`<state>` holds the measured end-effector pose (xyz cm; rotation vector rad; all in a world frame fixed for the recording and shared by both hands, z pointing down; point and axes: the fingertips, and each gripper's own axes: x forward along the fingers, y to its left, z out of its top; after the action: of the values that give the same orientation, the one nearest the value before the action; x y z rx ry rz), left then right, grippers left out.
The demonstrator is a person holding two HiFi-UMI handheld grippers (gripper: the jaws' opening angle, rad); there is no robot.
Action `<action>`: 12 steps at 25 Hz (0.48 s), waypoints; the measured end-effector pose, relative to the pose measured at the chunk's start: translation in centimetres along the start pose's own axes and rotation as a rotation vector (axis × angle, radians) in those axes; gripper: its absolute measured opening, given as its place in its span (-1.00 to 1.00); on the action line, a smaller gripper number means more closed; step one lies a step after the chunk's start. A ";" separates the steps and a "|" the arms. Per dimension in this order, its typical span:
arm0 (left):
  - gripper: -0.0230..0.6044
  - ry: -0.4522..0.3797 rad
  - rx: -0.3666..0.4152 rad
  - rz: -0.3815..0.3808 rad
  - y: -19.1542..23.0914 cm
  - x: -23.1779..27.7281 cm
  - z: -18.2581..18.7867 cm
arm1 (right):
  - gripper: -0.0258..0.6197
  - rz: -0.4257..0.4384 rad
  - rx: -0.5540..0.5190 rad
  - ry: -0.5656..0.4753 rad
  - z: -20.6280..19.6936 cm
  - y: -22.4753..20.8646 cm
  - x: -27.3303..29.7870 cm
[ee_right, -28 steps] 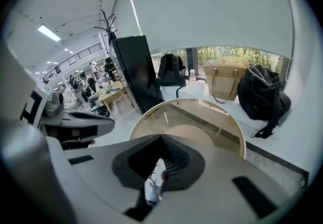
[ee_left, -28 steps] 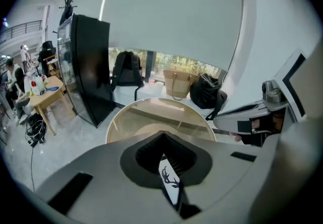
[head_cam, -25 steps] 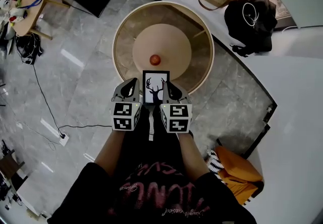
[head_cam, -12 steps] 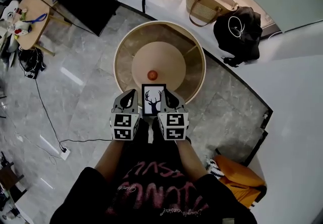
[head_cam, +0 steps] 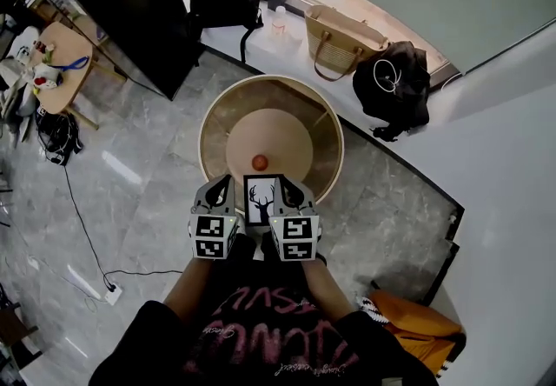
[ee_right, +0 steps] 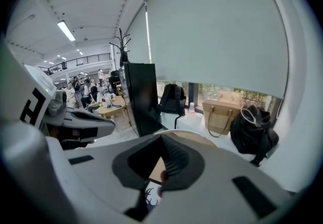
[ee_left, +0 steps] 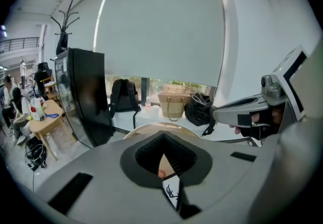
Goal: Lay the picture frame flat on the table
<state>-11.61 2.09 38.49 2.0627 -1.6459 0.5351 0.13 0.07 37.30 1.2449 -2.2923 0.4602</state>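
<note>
While the round tan bench point(head_cam: 291, 132) stands ahead of the person on grey stone floor, both tools sit at its near edge, side by side. Left tool point(head_cam: 221, 193): jaws pinched narrow on the left edge of the picture frame point(head_cam: 260, 199). Right tool point(head_cam: 287, 191): jaws pinched narrow on the frame's right edge. The frame sits between the two tools, gripped on both sides, its white face with the black deer print turned up toward the head view (long side running away from the person). It is over the bench's near rim; cannot tell if it touches the surface. In each gripper view a sliver of deer print shows low in the gap between the jaws. A small orange ball point(head_cam: 260, 163) lies on the bench just beyond the frame's far edge, apart from it.
</note>
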 end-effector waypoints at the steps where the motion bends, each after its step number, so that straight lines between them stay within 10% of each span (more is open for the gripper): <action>1: -0.90 -0.008 0.003 0.001 0.0 -0.2 0.5 | -0.86 -0.003 -0.002 -0.011 0.5 0.0 -0.2; 12: -0.90 -0.087 0.042 0.000 0.1 -1.4 5.3 | -0.86 -0.022 -0.005 -0.074 4.6 -0.9 -1.8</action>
<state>-11.87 0.24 33.35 2.1445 -1.6970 0.4898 0.55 -1.47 32.57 1.3043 -2.3370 0.4070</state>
